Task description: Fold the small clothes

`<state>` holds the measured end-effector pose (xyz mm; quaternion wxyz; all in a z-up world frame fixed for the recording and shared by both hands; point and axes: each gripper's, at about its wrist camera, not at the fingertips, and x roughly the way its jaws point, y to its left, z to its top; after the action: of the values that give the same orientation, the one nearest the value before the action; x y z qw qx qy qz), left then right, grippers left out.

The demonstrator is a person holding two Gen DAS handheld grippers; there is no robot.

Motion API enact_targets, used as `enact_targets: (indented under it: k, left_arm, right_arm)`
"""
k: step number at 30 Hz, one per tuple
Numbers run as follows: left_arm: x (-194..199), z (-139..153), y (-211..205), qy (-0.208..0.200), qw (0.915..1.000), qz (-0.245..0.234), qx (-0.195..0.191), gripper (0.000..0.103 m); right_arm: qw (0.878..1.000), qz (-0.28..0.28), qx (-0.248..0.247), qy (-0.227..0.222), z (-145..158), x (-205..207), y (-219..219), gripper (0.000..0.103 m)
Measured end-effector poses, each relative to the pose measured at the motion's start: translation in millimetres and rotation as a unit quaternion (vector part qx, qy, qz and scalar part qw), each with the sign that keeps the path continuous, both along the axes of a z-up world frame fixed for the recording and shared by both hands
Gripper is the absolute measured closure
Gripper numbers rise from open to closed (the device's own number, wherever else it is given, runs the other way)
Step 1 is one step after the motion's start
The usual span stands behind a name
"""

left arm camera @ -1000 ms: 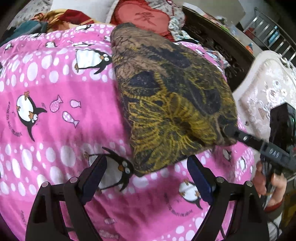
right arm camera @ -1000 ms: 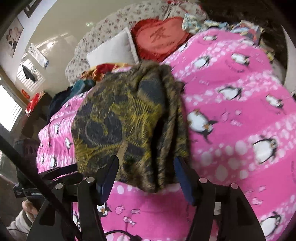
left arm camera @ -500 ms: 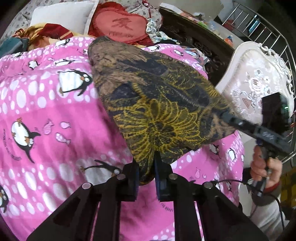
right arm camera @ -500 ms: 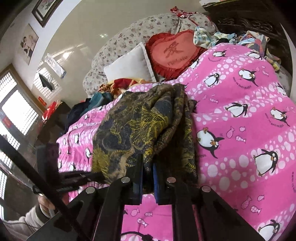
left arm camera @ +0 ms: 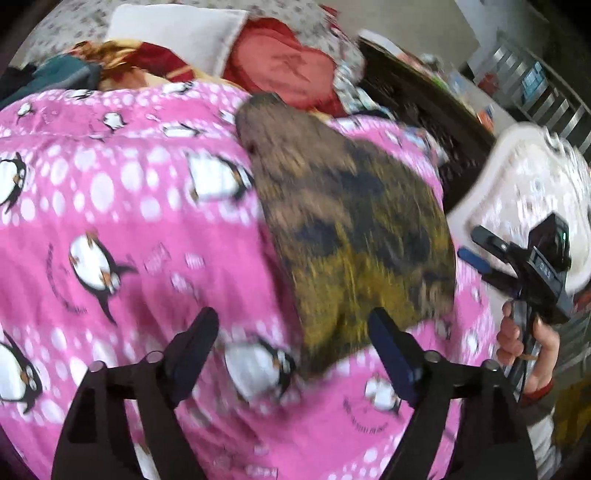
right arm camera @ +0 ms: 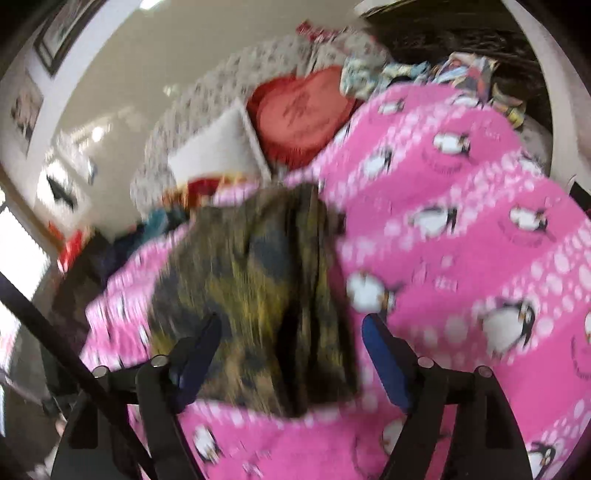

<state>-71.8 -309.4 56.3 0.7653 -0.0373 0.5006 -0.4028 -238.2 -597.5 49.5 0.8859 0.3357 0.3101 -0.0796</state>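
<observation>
A dark brown and yellow patterned garment (left arm camera: 354,236) lies folded on the pink penguin blanket (left arm camera: 110,206). My left gripper (left arm camera: 292,314) hovers at its near corner with the jaws opening and the pads clear of the cloth. At the right, a hand (left arm camera: 524,339) holds my right gripper (left arm camera: 469,243) just off the garment's right edge. The right wrist view shows the garment (right arm camera: 258,273) lying below and between the spread fingers of the right gripper (right arm camera: 291,320), whose jaws are opening without pressing on it. Both views are blurred.
A red heart cushion (left arm camera: 288,70), a white pillow (left arm camera: 173,33) and a heap of clothes (left arm camera: 74,70) lie at the far end of the bed. A white ornate chair back (left arm camera: 535,184) and dark wooden furniture (left arm camera: 406,103) stand at the right.
Half a second ago both grippers were shut on the garment's near edge and held it up. Both have let go and drawn back, and the garment lies on the blanket.
</observation>
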Motion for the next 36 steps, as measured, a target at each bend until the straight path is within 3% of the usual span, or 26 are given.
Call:
enact_targets:
  k: [1, 5, 10, 12, 14, 16, 19, 20, 25, 30, 33, 36]
  left_arm:
    - [5.8, 0.2, -1.4, 0.006, 0.9999, 0.010, -0.008, 0.018]
    - [25.3, -1.5, -18.6, 0.005, 0.9988, 0.045, -0.017, 0.015]
    - [42.1, -14.9, -39.8, 0.046, 0.9977, 0.042, -0.028, 0.014]
    - [42.2, -20.1, -47.8, 0.049, 0.9979, 0.035, -0.023, 0.014]
    - [38.4, -20.8, -53.4, 0.041, 0.9985, 0.030, -0.018, 0.016]
    - [32.7, -15.3, -61.7, 0.036, 0.9991, -0.002, -0.021, 0.052]
    - [20.8, 5.4, -62.6, -0.005, 0.9999, -0.016, 0.003, 0.072]
    - [17.9, 13.0, -59.4, -0.011, 0.9997, -0.021, 0.003, 0.076]
    - [3.4, 57.6, -17.3, -0.022, 0.9992, -0.028, -0.019, 0.077]
    - [-41.6, 96.8, 41.8, -0.063, 0.9973, -0.033, -0.013, 0.077]
    - [-68.8, 98.4, 77.7, -0.067, 0.9974, -0.027, 0.002, 0.077]
    - [-89.9, 71.8, 104.5, -0.039, 0.9987, -0.022, 0.026, 0.076]
  right_arm:
    - [1.000, 0.003, 0.010, -0.001, 0.3, 9.3, -3.5, 0.009]
    - [0.999, 0.000, 0.022, 0.027, -7.9, 58.0, -16.3, 0.009]
    - [0.998, 0.019, 0.051, 0.032, -25.8, 89.2, -22.8, 0.009]
    - [0.998, 0.036, 0.042, 0.027, -27.0, 95.3, -16.9, 0.020]
    - [0.999, 0.037, 0.020, 0.023, -22.8, 96.5, -9.7, 0.042]
    - [0.999, 0.031, -0.006, 0.017, -12.1, 92.0, -2.3, 0.059]
    - [0.999, 0.035, -0.017, 0.007, 6.6, 83.4, 7.2, 0.068]
    - [0.999, 0.038, -0.019, 0.004, 13.0, 80.3, 10.8, 0.070]
    - [0.997, 0.067, -0.022, -0.029, 54.0, 54.7, 42.0, 0.070]
    - [0.991, 0.118, -0.025, -0.052, 85.5, 26.9, 92.0, 0.070]
    - [0.987, 0.156, -0.005, -0.039, 78.0, 12.0, 126.8, 0.070]
    - [0.982, 0.187, 0.004, -0.013, 56.1, 3.1, 153.0, 0.070]
